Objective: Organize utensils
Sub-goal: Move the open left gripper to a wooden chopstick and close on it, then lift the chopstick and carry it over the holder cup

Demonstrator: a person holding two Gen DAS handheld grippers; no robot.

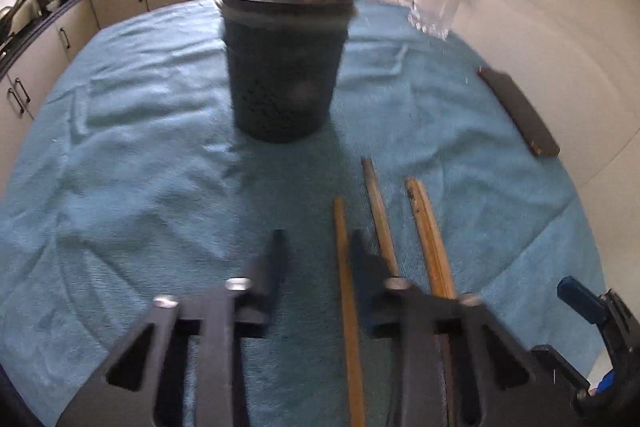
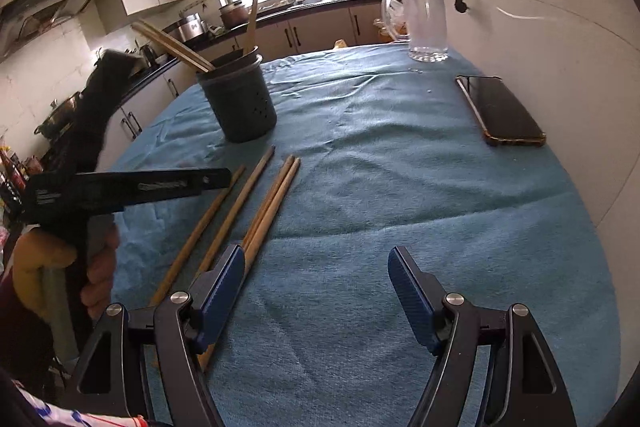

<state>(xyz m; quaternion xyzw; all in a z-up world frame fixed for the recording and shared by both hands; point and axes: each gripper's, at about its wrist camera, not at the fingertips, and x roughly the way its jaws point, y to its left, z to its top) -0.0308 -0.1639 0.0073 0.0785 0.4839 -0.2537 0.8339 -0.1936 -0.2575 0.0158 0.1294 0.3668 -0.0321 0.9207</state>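
Observation:
A dark perforated utensil holder (image 1: 282, 67) stands on the blue towel and holds several wooden chopsticks; it also shows in the right wrist view (image 2: 240, 99). Several loose wooden chopsticks (image 1: 348, 307) lie on the towel in front of it, also seen from the right (image 2: 240, 203). My left gripper (image 1: 318, 247) is open just above the towel, one chopstick lying between its fingers near the right one. My right gripper (image 2: 316, 267) is open and empty, its left finger (image 2: 224, 283) beside the chopstick ends.
A glass mug (image 2: 426, 23) stands at the far right of the table. A black phone (image 2: 502, 109) lies near the right edge by the white wall. Kitchen counters with pots run along the left and back.

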